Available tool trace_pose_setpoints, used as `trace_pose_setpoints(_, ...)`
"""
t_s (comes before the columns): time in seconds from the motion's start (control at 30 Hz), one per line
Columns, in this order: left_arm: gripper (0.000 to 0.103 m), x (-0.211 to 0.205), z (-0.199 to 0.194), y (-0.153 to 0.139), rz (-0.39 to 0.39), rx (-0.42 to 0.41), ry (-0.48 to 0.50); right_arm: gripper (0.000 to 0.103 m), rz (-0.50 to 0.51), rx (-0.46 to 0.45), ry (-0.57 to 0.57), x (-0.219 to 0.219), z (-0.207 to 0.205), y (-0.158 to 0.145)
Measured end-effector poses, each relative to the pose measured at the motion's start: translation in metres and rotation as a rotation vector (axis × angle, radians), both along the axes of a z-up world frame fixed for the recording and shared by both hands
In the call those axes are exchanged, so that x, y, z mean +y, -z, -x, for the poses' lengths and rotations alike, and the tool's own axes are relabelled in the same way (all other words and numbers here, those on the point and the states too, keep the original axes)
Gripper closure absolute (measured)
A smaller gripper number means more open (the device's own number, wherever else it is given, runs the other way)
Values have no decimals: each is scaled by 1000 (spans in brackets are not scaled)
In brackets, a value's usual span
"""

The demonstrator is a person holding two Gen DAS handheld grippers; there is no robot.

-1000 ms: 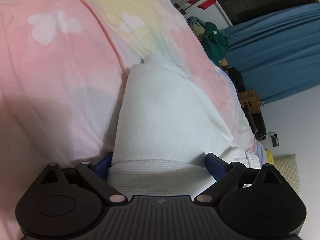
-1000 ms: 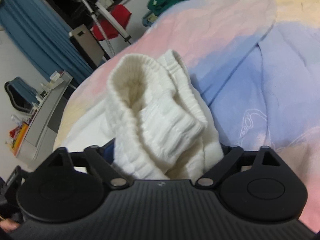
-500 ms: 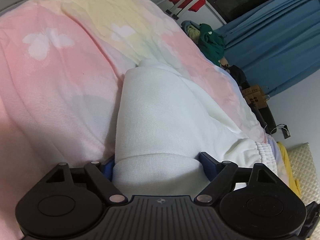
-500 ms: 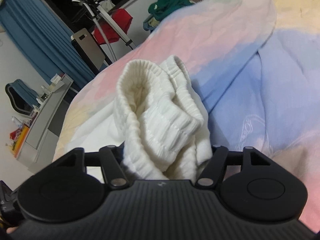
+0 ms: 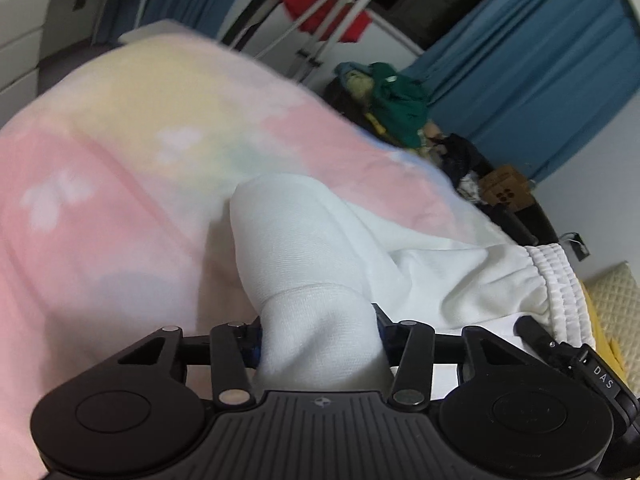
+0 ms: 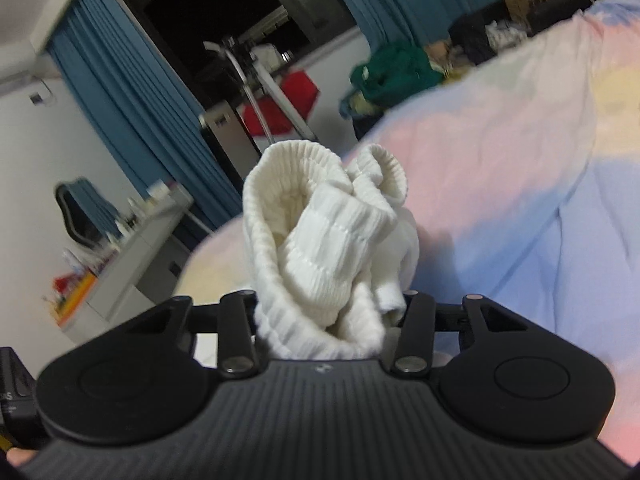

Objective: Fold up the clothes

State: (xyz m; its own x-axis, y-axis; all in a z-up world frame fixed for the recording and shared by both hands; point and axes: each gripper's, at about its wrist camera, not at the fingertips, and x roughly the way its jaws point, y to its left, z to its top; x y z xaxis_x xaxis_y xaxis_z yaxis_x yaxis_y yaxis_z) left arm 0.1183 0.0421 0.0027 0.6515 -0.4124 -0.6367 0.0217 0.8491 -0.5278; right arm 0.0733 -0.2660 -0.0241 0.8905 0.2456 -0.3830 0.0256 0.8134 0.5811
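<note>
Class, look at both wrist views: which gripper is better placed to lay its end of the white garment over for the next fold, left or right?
Probably the right gripper: it pinches the bunched ribbed cuffs, raised off the blanket. The left gripper clamps smooth fabric that trails down onto it.

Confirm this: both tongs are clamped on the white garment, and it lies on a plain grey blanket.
Not quite. The blanket is not plain grey: the left wrist view shows it in pastel pink, yellow and blue patches. The rest holds: the left tongs and the right tongs are each clamped on the white garment.
</note>
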Motion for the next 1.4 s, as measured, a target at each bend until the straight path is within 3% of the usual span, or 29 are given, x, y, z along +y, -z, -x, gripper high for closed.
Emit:
trace_pose_setpoints(0.2, 54, -80, -34, -58, 8, -120, 85, 56, -50, -123, 89, -68, -9, -38)
trace_pose_setpoints(0.4, 54, -204, -99, -76, 58, -178, 197, 56, -93, -219, 237, -163, -30, -52)
trace_pose_setpoints(0.5, 54, -263, -133, -65, 103, -158, 248, 56, -108, -260, 314, -210, -38, -41)
trace_pose_setpoints(0.6, 54, -316, -160, -47, 76, -169, 325, 56, -189, -286, 383, -257, -44, -9)
trace_pose_setpoints(0.73, 54, -367, -185, 13, 1, -169, 416, 56, -254, -269, 476, -301, -56, 47)
trace_pose_setpoints(0.77, 54, -376, -191, 34, -26, -150, 431, 56, -263, -240, 497, -306, -59, 66)
trace_pose_setpoints(0.83, 47, -387, -201, 71, -87, -109, 437, 55, -297, -98, 531, -313, -65, 105)
trace_pose_setpoints(0.9, 44, -387, -199, 90, -119, -130, 438, 54, -285, 3, 536, -316, -68, 133)
trace_pose_setpoints(1.07, 41, -390, -188, 94, -129, -155, 444, 51, -289, -41, 513, -319, -68, 145)
trace_pose_setpoints(1.13, 31, -391, -182, 91, -136, -157, 438, 50, -313, -34, 524, -320, -66, 145)
trace_pose_setpoints(1.2, 23, -385, -178, 80, -146, -161, 415, 44, -353, -21, 547, -323, -60, 147)
trace_pose_setpoints(1.3, 20, -379, -174, 59, -167, -160, 393, 31, -408, 26, 615, -314, -44, 145)
trace_pose_setpoints(1.33, 18, -377, -171, 50, -173, -159, 396, 22, -415, 48, 640, -313, -38, 141)
trace_pose_setpoints(1.4, 16, -369, -154, 30, -201, -182, 401, 19, -404, 80, 682, -307, -27, 129)
